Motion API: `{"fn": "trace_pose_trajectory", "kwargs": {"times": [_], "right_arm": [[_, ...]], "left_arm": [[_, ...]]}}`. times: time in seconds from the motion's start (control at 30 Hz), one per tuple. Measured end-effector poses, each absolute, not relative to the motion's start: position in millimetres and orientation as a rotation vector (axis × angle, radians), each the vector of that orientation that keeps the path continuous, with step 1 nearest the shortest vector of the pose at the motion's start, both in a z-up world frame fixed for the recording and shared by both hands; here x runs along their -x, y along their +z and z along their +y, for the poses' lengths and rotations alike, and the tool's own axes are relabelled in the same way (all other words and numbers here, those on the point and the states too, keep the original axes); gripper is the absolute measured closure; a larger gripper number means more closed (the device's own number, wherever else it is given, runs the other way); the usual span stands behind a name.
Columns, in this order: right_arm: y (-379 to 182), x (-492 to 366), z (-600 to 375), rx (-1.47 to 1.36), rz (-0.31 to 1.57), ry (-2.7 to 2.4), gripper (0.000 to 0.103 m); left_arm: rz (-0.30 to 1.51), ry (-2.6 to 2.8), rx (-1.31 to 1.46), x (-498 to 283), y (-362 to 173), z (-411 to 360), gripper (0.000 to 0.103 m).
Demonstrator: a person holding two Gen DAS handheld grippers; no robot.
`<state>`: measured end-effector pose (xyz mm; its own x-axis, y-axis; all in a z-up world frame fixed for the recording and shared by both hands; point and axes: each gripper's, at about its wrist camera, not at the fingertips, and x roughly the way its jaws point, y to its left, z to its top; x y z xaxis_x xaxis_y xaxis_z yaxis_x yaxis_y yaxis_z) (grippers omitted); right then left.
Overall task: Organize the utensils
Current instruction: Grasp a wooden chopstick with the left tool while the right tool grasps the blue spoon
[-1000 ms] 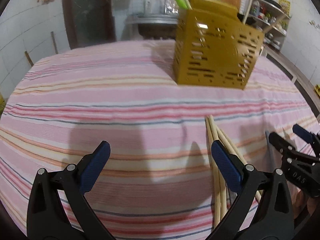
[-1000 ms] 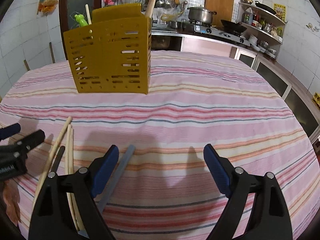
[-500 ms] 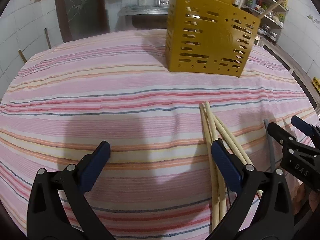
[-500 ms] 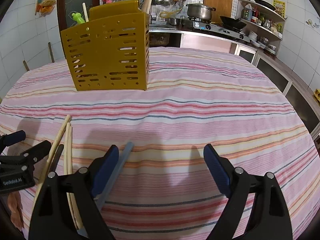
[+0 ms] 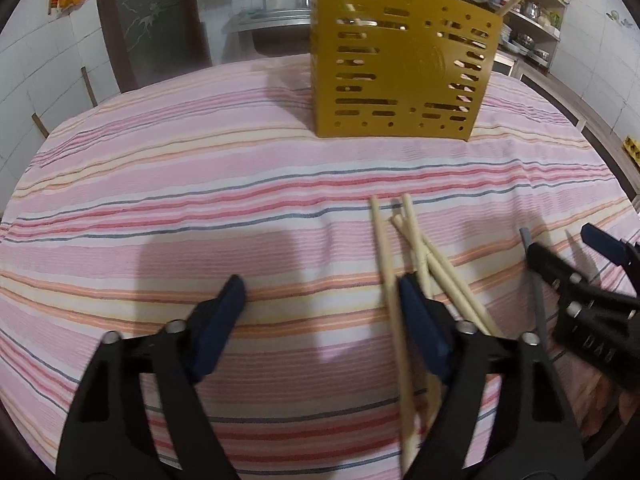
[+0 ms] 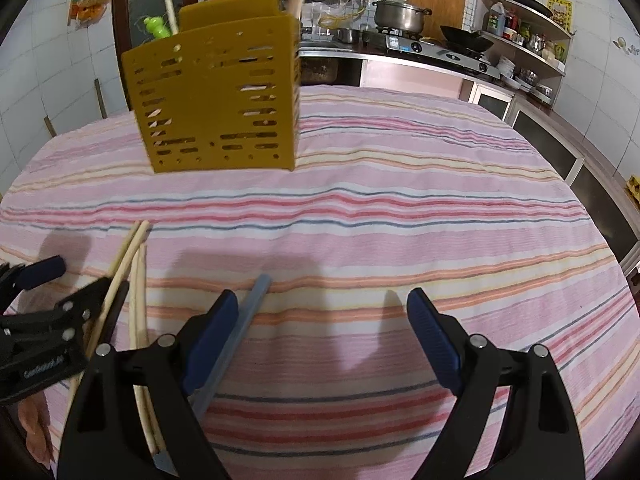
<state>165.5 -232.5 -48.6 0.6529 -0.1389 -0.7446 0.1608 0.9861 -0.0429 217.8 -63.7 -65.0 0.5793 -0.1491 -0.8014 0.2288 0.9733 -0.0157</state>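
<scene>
The left gripper (image 5: 320,312) has just been closing, jaws still apart with one pale wooden chopstick (image 5: 390,280) inside (nothing clamped yet), while the right gripper (image 6: 324,332) stays released, far from the mustard slotted plastic utensil holder (image 5: 400,76).

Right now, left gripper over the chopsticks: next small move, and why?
Probably shift the left gripper slightly right and down. Its jaws have just been closing, yet only striped cloth lies between them; one chopstick runs along the right pad's inner edge, and the other chopsticks lie outside it. Centred, it could pinch one for the yellow holder.
</scene>
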Motion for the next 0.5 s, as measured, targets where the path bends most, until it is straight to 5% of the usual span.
{"fn": "trace_pose_trajectory", "kwargs": {"times": [0.23, 0.5], "right_arm": [[-53.9, -167.7, -209.0, -0.003, 0.899, -0.104, 0.049], [-50.5, -181.6, -213.0, -0.055, 0.940, -0.116, 0.080]], "left_arm": [[0.956, -0.242, -0.071, -219.8, -60.2, -68.4, 0.056], [0.996, -0.205, -0.058, -239.2, -60.4, -73.1, 0.061]]}}
